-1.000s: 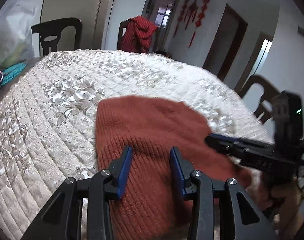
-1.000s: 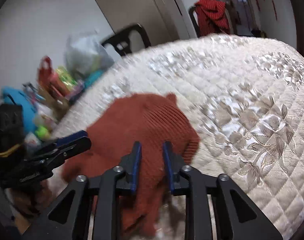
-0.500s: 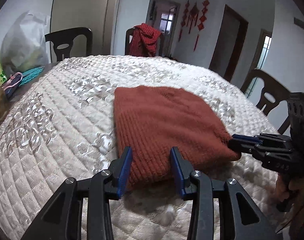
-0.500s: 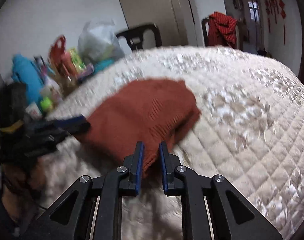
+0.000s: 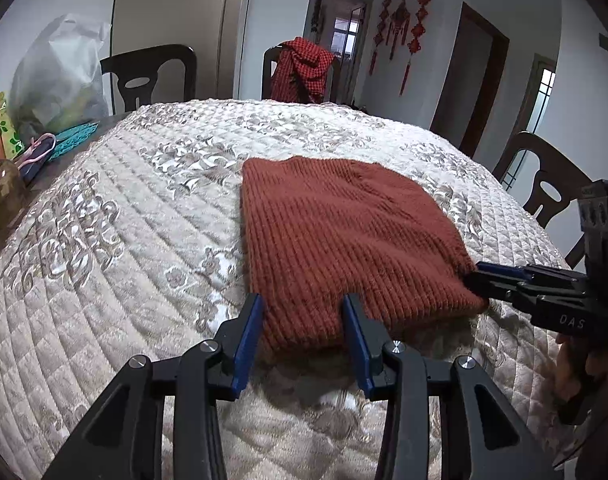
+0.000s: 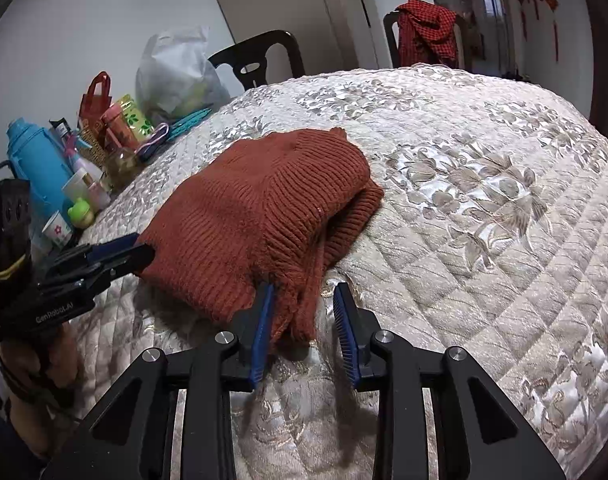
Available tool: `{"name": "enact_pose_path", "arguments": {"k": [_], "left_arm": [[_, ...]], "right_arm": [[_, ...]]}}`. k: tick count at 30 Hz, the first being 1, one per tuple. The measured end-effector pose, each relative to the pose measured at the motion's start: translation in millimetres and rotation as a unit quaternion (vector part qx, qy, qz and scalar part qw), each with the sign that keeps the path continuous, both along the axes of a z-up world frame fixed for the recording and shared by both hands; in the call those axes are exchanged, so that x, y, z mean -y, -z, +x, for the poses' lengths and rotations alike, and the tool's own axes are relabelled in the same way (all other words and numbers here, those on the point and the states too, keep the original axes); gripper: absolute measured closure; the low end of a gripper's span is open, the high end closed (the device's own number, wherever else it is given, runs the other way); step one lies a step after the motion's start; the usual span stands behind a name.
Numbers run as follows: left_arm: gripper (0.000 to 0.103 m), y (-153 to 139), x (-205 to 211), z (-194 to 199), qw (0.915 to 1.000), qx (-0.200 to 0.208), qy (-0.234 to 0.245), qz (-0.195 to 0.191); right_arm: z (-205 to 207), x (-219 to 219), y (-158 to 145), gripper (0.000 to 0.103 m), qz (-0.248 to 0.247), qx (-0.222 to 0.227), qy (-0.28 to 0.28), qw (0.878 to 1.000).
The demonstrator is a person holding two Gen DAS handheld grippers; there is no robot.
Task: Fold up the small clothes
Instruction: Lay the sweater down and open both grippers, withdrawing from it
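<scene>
**Folded sweater on the quilt, both grippers at its near edge**

On my far left I see clutter along the table edge: a blue flask (image 6: 39,168), a red bag (image 6: 97,98) and a white plastic bag (image 6: 175,76), with a dark chair (image 6: 259,58) behind them.

My left gripper (image 5: 302,322) sits low over the quilt (image 5: 115,248), its blue-padded fingers (image 5: 247,338) spread wide. The near left corner of the sweater (image 5: 344,236) lies between them, but the pads are not closing on it; I see slack on both sides.

The sweater, rust-red ribbed knit, lies folded into a rough rectangle on the quilt, toward the near side of the table. From the right wrist view its layers are stacked, with the loose edges facing me.

My right gripper (image 6: 304,312) is at the sweater's near right corner. Its fingers are apart: the left pad touches the hanging knit edge, the right pad stands clear over the quilt.

Farther back, a red checked cloth (image 5: 299,68) drapes over a chair.
</scene>
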State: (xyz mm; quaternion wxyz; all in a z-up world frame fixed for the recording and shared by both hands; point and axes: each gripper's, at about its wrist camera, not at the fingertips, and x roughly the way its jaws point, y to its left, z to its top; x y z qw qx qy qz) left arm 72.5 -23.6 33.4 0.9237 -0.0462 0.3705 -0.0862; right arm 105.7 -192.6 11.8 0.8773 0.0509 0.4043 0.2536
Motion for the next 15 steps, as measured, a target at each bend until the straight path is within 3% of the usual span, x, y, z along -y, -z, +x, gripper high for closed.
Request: {"name": "enact_pose_path", "arguments": {"k": [15], "left_arm": [[0.057, 7, 7, -19, 0.9986, -0.015, -0.017, 0.048]], "right_arm": [[-33, -9, -2, 0.067, -0.071, 0.025, -0.012, 0.997]]}}
